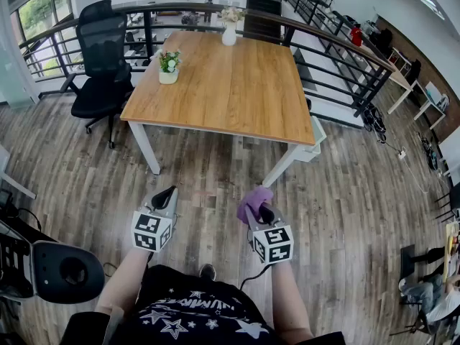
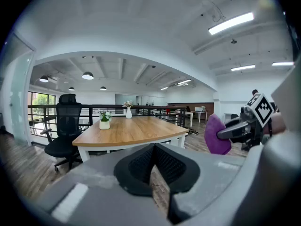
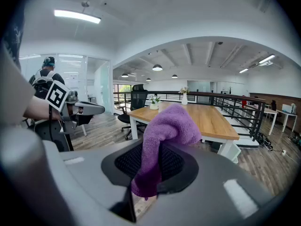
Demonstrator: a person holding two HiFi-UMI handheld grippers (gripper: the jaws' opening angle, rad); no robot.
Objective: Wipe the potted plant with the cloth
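Observation:
A small potted plant (image 1: 169, 66) in a white pot stands near the left edge of the wooden table (image 1: 237, 92); it also shows far off in the left gripper view (image 2: 104, 120) and the right gripper view (image 3: 154, 103). My right gripper (image 1: 256, 207) is shut on a purple cloth (image 1: 254, 199), which bulges out of its jaws (image 3: 164, 140) and shows from the side (image 2: 215, 134). My left gripper (image 1: 167, 197) is shut and holds nothing, its pads (image 2: 141, 164) meeting. Both grippers hang over the floor, well short of the table.
A white vase with flowers (image 1: 229, 29) stands at the table's far edge. A black office chair (image 1: 103, 67) sits left of the table. A dark railing (image 1: 330, 45) runs behind and to the right. Another chair (image 1: 61, 270) is at my left. A person (image 3: 44, 79) stands far left.

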